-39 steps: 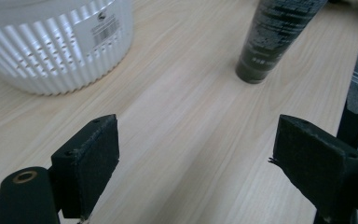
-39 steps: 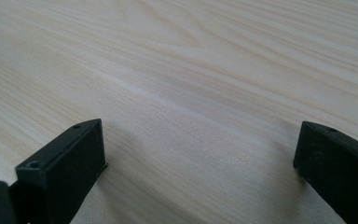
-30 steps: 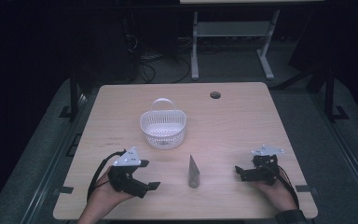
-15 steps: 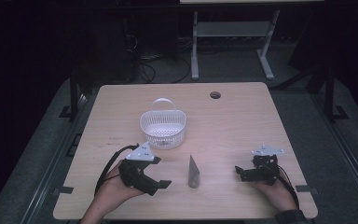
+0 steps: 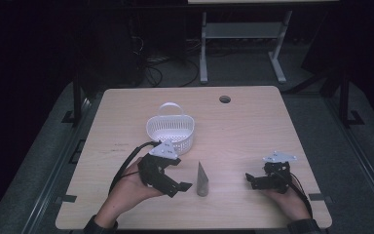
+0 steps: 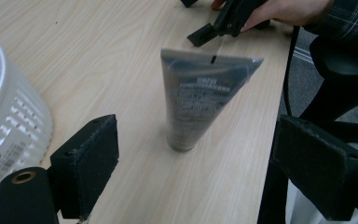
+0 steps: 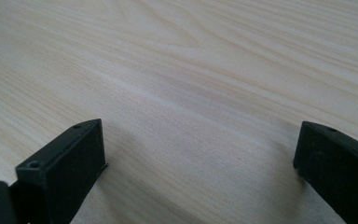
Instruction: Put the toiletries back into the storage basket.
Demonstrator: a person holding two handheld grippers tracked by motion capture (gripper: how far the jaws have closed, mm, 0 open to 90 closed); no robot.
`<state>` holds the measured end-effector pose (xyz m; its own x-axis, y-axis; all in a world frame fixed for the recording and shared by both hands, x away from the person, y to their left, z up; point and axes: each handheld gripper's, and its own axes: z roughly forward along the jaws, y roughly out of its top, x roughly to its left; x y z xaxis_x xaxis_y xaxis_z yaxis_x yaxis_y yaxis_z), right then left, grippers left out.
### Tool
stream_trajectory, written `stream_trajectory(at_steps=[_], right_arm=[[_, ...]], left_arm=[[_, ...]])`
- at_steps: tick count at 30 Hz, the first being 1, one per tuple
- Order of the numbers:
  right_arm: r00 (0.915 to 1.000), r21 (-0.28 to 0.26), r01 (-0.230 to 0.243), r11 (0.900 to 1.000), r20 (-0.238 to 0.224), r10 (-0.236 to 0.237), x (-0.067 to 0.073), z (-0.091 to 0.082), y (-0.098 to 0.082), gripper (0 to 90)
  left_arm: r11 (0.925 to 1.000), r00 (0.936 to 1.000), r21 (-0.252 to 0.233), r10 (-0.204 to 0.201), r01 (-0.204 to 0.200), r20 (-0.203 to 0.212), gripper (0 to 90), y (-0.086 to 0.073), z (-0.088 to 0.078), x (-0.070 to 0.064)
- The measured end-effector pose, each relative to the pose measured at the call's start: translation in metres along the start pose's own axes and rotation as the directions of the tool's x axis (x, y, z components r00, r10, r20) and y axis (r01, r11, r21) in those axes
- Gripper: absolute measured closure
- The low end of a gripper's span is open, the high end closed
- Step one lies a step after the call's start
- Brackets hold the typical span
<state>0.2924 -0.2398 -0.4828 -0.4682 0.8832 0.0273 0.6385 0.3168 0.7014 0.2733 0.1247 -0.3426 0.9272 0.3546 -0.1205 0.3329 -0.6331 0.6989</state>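
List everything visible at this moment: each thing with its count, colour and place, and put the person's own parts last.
Tube: one, grey, standing on its cap on the table's near middle, between the grippers.
Basket: one, white, slotted, with a handle, behind the tube.
Table: one, light wood, with a round hole near its far edge.
Metal stand: one, pale, on the floor beyond the table.
Left gripper: one, black, jaws open, aimed at the tube.
Right gripper: one, black, jaws open, low over the table at right.
Hands: two, one holding each gripper.

L hand-held gripper [image 5: 179, 187] moved nearer tube [image 5: 202, 178].
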Motion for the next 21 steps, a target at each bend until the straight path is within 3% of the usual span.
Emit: stream_trajectory(at_steps=[9,21], right_arm=[[1.0000,0.001,-0.005,1.000,0.006,0.005,0.000,0.000,0.000,1.4],[0.9999,0.000,-0.010,1.000,0.013,0.010,-0.001,0.000,0.000,1.4]], left_arm=[[0.9994,0.9996,0.026,0.021,-0.022,0.017,13.1,0.019,0.017,-0.002],[0.9965,0.9985,0.072,0.041,-0.043,0.038,12.9,0.032,0.042,-0.004]])
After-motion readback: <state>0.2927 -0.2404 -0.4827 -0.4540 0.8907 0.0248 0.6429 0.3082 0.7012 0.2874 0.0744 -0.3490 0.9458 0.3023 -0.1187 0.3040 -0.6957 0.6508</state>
